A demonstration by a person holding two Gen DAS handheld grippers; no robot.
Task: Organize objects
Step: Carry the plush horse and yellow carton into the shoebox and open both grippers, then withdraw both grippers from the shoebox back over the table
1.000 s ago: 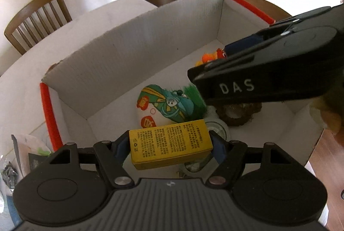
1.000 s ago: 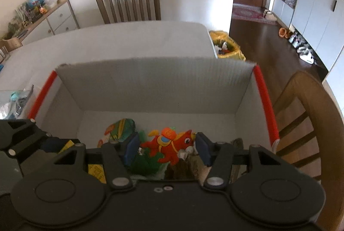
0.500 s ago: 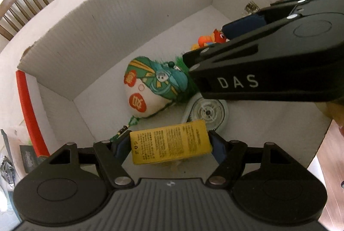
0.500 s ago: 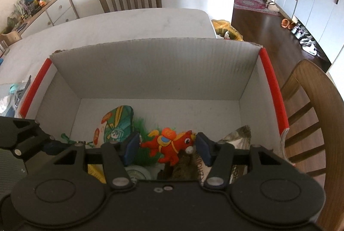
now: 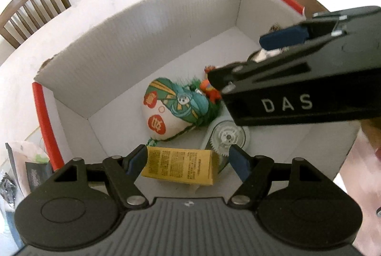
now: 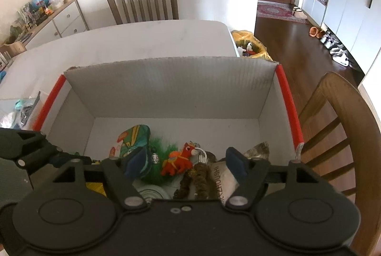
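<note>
Two grippers of mine hang over the white cardboard box [image 6: 171, 87], the one with red strips along its side rims. My left gripper [image 5: 189, 162] has its jaws spread, and the yellow box [image 5: 179, 168] lies between them on the floor at the near edge of the cardboard box; the left pad is at its end, the right pad stands clear of it. My right gripper [image 6: 184, 160] is spread wide too, with nothing clamped. The red toy horse [image 6: 179, 158] lies on the floor of the cardboard box between its blue pads, touching neither.

Deeper inside the cardboard box, beyond the yellow box, rests a green and white pouch [image 5: 171, 108] with red seals, green fluff against it. Just beside the yellow box, toward the right wall, lies a clear round gear wheel [image 5: 227, 135]. Near the right wall sit a brown furry thing [image 6: 197, 178] and a white packet [image 6: 225, 181]. The cardboard box stands on a white table [image 6: 123, 41], with a wooden chair [image 6: 142, 0] at the far side.
</note>
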